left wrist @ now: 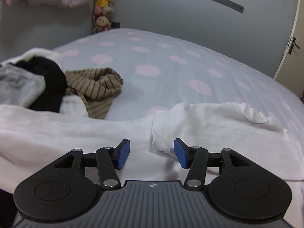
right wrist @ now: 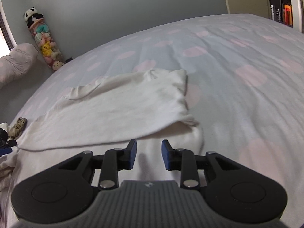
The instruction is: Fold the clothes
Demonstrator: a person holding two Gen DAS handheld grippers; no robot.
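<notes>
A white garment (left wrist: 76, 133) lies spread across the lower half of both frames on the spotted bed (left wrist: 161, 66), one sleeve folded over it. The left hand-held gripper (left wrist: 152, 153) hovers above it, jaws apart and empty. The right hand-held gripper (right wrist: 148, 154) gapes narrower, holding nothing. Crumpled clothes (left wrist: 47, 83) sit at left.

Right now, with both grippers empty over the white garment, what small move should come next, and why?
Probably lower the open left gripper onto the white long-sleeved garment's cuff and pinch it: that sleeve still lies spread on the spotted bedsheet, unfolded.
</notes>
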